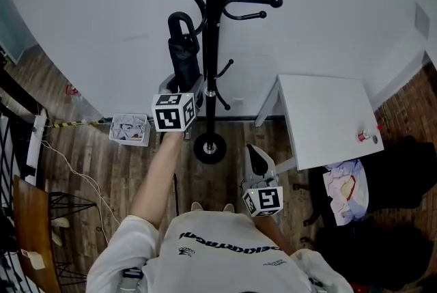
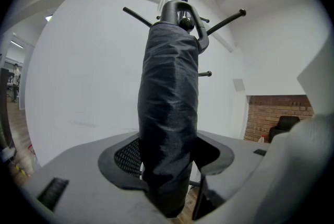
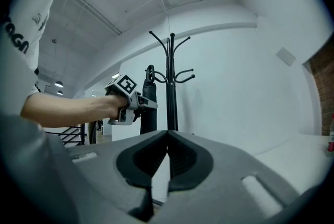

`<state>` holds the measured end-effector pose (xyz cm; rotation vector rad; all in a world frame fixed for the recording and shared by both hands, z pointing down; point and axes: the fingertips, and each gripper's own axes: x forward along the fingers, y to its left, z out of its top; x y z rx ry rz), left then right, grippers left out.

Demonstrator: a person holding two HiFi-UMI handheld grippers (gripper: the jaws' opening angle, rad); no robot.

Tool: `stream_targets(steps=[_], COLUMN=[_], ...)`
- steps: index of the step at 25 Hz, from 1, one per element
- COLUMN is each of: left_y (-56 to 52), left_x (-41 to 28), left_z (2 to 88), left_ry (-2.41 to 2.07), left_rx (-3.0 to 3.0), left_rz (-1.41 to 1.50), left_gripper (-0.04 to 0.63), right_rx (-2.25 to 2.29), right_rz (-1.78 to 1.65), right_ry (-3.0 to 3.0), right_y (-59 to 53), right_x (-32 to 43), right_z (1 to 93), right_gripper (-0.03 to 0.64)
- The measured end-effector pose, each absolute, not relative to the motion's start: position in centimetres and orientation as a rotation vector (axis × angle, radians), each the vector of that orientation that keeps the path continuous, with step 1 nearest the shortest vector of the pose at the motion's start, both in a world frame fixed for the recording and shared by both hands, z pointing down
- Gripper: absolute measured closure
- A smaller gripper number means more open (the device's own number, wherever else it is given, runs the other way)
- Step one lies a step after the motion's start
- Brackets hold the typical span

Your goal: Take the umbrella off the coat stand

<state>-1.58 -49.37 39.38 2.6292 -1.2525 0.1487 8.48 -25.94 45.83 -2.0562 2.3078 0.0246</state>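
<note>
A black coat stand (image 1: 213,25) rises against the white wall, its hooks spreading near the top. A folded black umbrella (image 1: 184,52) hangs on its left side, the loop handle (image 2: 180,10) still around a ball-tipped hook (image 2: 185,22). My left gripper (image 1: 183,88) is shut on the umbrella's lower body (image 2: 169,113), which fills the space between the jaws (image 2: 169,152). My right gripper (image 1: 255,158) hangs low near the stand's base, shut with nothing in it (image 3: 167,135). The right gripper view shows the left gripper (image 3: 130,105) holding the umbrella (image 3: 148,105) beside the stand (image 3: 170,87).
The stand's round base (image 1: 209,147) sits on the wood floor. A white table (image 1: 328,117) with a small red-capped bottle (image 1: 365,136) stands to the right. A white basket (image 1: 130,129) sits left of the base. Dark furniture (image 1: 403,175) is at far right, a wooden chair (image 1: 31,230) at lower left.
</note>
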Motion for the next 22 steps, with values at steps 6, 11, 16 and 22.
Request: stream_targets(steps=[6,11,16,22], left_y=[-48.2,-46.1,-43.6,-41.9], left_x=[-2.6,-2.8,-2.2,-1.7], left_z=[38.8,38.1,37.5,37.4], left_ry=[-1.272,-1.255,-1.218,-1.185], left_rx=[2.648,2.658,2.674,2.664], left_rz=[0.181,0.178,0.166,0.170], left_gripper=[0.344,0.344,0.344,0.344], right_rx=[-2.051,-2.061,-2.079,-2.115], right_rz=[0.031,0.021,0.017,-0.060], right_ry=[2.312,2.311,2.301,2.287], right_y=[-25.7,-25.1,-24.6,-24.2], right_x=[8.4,8.5,8.9,9.5], right_z=[45.4,45.2,44.8,45.3], right_gripper=[0.620,0.620,0.620,0.620])
